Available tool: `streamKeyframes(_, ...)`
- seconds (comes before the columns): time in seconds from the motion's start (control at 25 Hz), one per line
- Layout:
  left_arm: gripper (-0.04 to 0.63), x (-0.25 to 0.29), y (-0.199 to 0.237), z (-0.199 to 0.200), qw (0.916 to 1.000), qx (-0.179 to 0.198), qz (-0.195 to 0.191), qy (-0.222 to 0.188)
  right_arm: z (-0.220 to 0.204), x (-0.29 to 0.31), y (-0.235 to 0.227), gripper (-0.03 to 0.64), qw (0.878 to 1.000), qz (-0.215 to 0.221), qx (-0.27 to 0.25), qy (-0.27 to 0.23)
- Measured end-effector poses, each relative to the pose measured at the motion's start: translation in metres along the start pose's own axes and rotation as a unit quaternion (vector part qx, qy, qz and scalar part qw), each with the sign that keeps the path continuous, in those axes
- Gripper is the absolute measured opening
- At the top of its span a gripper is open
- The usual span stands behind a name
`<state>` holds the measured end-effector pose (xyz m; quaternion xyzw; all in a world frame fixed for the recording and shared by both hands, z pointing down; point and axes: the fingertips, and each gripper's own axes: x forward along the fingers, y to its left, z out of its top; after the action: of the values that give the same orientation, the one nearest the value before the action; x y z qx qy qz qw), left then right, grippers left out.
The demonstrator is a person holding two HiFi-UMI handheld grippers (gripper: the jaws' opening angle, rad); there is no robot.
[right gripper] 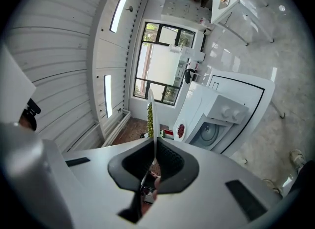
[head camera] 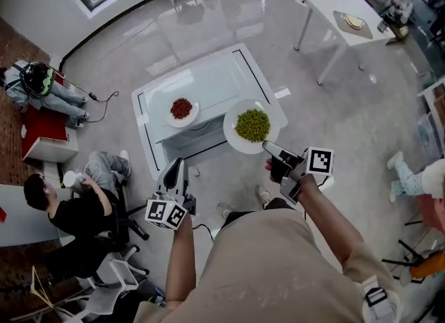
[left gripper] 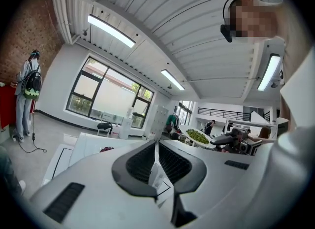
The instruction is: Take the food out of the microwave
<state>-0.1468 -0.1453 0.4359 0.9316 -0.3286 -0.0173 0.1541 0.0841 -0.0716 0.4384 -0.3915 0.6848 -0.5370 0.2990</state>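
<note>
Two plates are counted. One large round white plate of green peas (head camera: 231,134) is clamped by its rim in the closed jaws of the right gripper (head camera: 268,149) — by a corner of the white microwave (head camera: 215,82). One smaller white plate of red food (head camera: 182,124) rests on top of it. The left gripper (head camera: 175,165) is closed — empty.

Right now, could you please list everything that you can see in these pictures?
microwave: one, white, on the low table, centre
low table: one, white with a black line
plate of red food: one, white, on top of the microwave
plate of green food: one, white, held by its rim near the microwave's front right corner
side table: one, white, upper right
red cabinet: one, left edge
other people: three; seated lower left, left edge, right edge
left gripper: one, grey, shut, empty
right gripper: one, shut on the plate of green food
</note>
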Motion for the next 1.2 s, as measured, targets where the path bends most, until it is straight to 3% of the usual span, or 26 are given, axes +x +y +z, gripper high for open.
streamKeyframes(0.48, 0.011, 0.024, -0.048, -0.048, 0.9993, 0.017, 0.032, 0.009, 0.042, -0.067, -0.060, 0.018, 1.000, -0.014, -0.005, 0.019)
streamKeyframes(1.2, 0.012, 0.031, -0.049, -0.145, 0.9940, 0.008, 0.086, 0.067, 0.043, -0.103, -0.160, 0.018, 0.996, -0.061, 0.020, 0.060)
